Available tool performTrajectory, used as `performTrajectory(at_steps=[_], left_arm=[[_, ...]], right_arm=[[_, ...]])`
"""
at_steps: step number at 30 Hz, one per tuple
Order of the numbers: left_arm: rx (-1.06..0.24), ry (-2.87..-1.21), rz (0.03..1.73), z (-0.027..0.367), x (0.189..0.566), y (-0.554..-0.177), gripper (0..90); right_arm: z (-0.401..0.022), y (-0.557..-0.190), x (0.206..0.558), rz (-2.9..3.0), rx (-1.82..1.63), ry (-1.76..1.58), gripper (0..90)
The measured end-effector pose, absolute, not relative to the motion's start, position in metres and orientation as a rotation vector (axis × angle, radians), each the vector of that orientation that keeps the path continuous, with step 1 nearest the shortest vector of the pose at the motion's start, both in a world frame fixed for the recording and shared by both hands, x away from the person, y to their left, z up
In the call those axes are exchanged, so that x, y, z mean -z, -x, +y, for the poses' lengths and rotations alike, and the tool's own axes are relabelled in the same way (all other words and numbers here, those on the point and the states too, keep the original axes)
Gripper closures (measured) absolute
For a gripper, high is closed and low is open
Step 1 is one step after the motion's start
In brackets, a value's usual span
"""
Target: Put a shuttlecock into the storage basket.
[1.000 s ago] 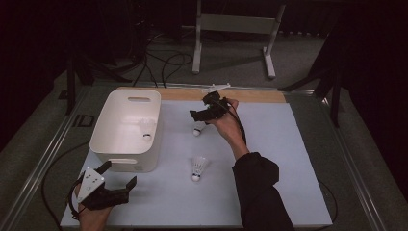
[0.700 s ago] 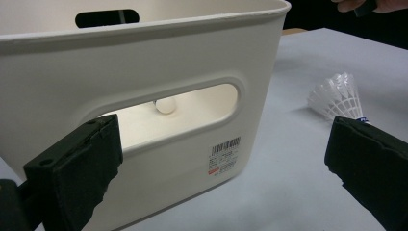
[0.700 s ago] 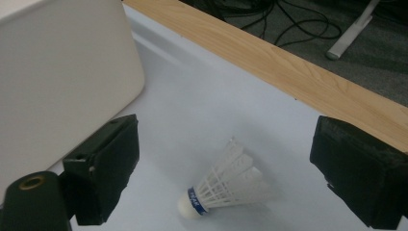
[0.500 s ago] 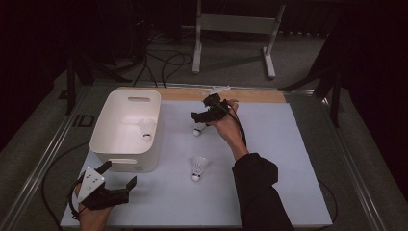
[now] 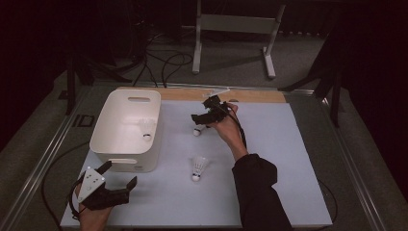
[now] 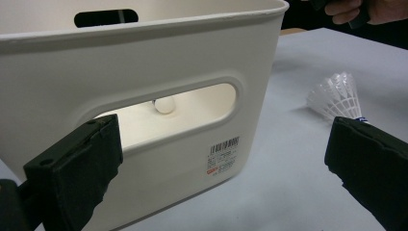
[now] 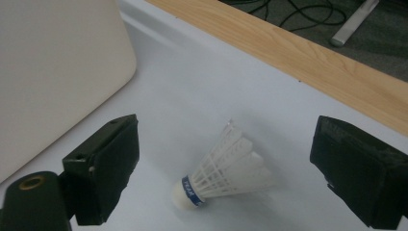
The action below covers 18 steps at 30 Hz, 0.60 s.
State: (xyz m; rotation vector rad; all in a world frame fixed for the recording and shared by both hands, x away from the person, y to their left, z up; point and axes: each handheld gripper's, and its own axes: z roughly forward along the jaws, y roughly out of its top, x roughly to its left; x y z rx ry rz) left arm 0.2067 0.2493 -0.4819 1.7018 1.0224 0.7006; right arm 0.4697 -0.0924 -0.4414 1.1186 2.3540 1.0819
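Note:
A white bin [image 5: 107,115] stands at the table's left with one shuttlecock [image 5: 146,129] inside it. My right gripper [image 5: 204,117] hovers open just above a second shuttlecock [image 5: 197,131], which lies on its side between the jaws in the right gripper view [image 7: 219,175]. A third shuttlecock [image 5: 198,167] stands mid-table. My left gripper [image 5: 119,174] is open near the front left corner, facing the bin's near wall [image 6: 192,62]. Through the bin's handle slot I see a cork tip [image 6: 165,105]. The mid-table shuttlecock [image 6: 337,95] is off to the right of that wall.
A pale blue mat [image 5: 288,159] covers the table, with a wooden strip [image 5: 255,95] along its far edge. Beyond the table stand a metal frame [image 5: 231,24] and floor cables [image 5: 163,62]. The person's dark sleeve [image 5: 260,192] crosses the front right.
The right gripper has dipped slightly toward the shuttlecock under it. The left gripper and the bin have stayed still.

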Motion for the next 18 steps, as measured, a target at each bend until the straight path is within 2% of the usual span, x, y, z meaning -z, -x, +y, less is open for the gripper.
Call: performTrajectory(at_steps=[18], left_arm=[[-0.703, -1.692, 1.021, 0.25, 0.482, -0.206, 0.2]], right_arm=[[-0.095, -0.477, 0.456, 2.361, -1.058, -1.152, 9.9]])
